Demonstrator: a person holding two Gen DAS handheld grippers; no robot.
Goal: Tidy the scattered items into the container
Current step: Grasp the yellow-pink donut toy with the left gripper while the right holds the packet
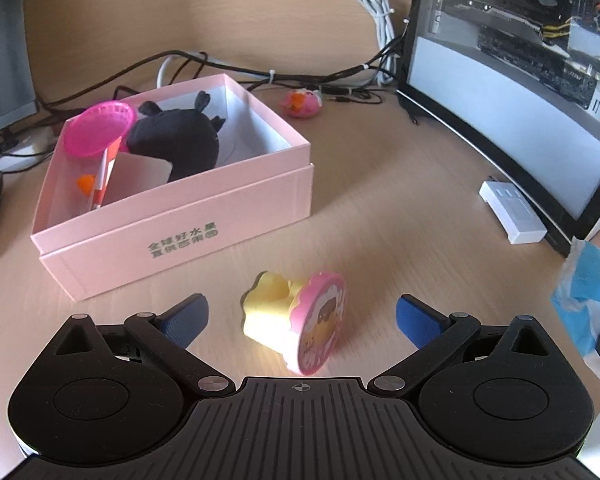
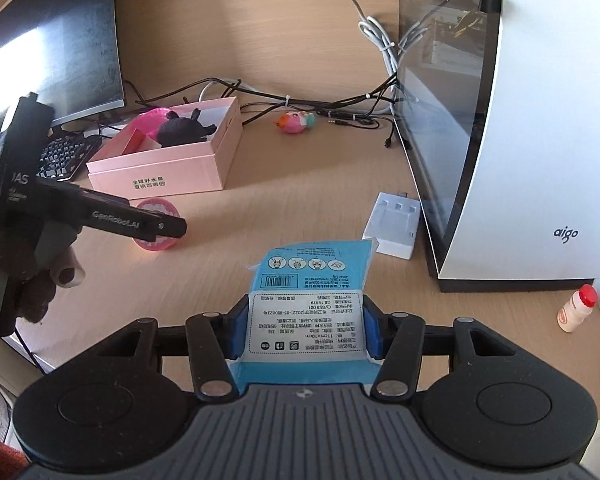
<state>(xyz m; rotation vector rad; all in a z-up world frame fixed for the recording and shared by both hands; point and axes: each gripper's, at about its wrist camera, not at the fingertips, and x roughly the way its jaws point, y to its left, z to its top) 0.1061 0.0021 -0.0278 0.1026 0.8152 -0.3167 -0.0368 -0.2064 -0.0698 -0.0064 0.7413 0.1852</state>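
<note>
Left gripper (image 1: 302, 316) spread around the tipped yellow-and-pink round toy (image 1: 296, 320). Right gripper (image 2: 302, 330) pinches the blue-white tissue packet (image 2: 308, 300). The toy may roll away if the fingers close off-centre.

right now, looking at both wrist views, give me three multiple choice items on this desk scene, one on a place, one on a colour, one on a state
1. Where does the pink-and-yellow toy lie?
A. inside the pink box
B. on the desk between the open fingers of the left gripper
C. on top of the computer case

2. What colour is the plush toy in the pink box?
A. black
B. white
C. green

3. What is the right gripper doing?
A. open over bare desk
B. shut on the blue packet
C. shut on a small bottle

Answers:
1. B, the toy lies on the wood in front of the box, with the blue pads of the left gripper apart on either side.
2. A, a dark black shape beside the pink basket.
3. B, both pads press the sides of the blue packet.
</note>
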